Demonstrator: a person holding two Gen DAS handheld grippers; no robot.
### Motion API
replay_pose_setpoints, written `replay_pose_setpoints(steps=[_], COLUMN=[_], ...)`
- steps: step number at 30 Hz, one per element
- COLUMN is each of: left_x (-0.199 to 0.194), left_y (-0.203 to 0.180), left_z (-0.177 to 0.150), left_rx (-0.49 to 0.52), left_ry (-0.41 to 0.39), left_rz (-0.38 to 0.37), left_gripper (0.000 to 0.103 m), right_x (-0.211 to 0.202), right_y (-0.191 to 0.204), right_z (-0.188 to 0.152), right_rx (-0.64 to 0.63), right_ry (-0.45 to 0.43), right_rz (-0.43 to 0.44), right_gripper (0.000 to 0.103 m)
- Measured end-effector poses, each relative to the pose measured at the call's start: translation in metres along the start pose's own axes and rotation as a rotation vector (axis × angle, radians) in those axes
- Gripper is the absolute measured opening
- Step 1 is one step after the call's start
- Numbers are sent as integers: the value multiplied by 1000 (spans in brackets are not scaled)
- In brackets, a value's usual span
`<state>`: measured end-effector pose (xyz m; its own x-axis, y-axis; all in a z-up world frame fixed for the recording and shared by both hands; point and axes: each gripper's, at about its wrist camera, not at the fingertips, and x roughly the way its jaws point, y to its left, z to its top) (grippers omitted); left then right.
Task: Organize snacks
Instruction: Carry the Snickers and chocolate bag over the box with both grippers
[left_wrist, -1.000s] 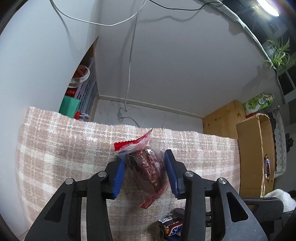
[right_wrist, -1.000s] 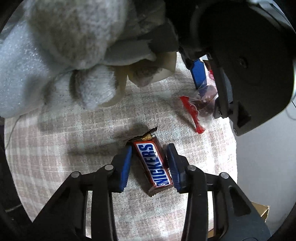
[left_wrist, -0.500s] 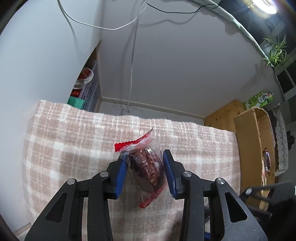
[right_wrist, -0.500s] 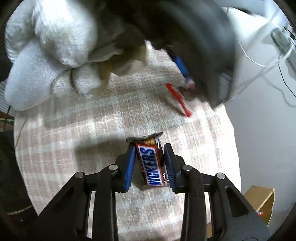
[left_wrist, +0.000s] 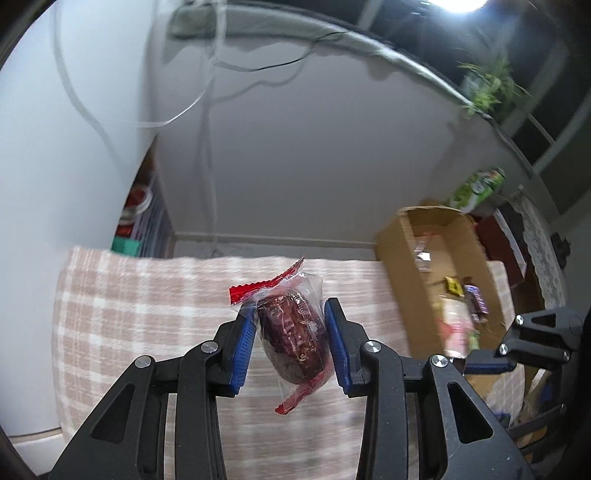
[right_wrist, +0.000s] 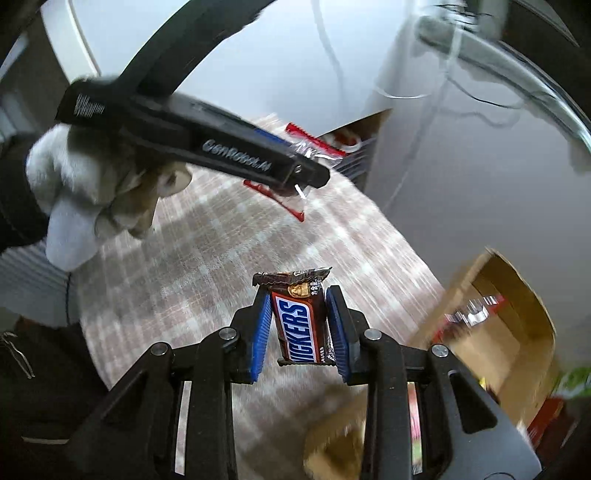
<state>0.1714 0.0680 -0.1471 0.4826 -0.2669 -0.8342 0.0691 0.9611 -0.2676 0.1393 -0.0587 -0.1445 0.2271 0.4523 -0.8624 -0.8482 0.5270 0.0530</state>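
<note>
We hold the left gripper (left_wrist: 290, 343) clamped on a clear-wrapped dark red snack (left_wrist: 293, 334), its red crimped ends sticking out above and below the blue pads, lifted clear of the checked cloth (left_wrist: 129, 306). Our right gripper (right_wrist: 297, 332) pinches a Snickers bar (right_wrist: 301, 325) by its long sides (label facing the camera), also off the cloth. A cardboard box (left_wrist: 413, 258) with other wrapped snacks inside stands just beside the cloth's right edge.

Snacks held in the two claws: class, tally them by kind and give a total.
Snickers bar, in the right claw: 1
Clear-wrapped dark red snack, in the left claw: 1
Total: 2
</note>
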Motion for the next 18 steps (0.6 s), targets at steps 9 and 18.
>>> replay_pose_setpoints(steps=[9, 18], left_x=[1, 21], left_y=[-78, -140], left_z=[2, 0], left_rx=[146, 245], left_ry=[-16, 21], left_rz=[-73, -123], left_gripper=[36, 36], right_x=[-45, -56], right_y=[-40, -79], right_z=[-44, -81], right_rx=[157, 261], right_ry=[-11, 27], right_rz=[-136, -200], right_gripper=[31, 31])
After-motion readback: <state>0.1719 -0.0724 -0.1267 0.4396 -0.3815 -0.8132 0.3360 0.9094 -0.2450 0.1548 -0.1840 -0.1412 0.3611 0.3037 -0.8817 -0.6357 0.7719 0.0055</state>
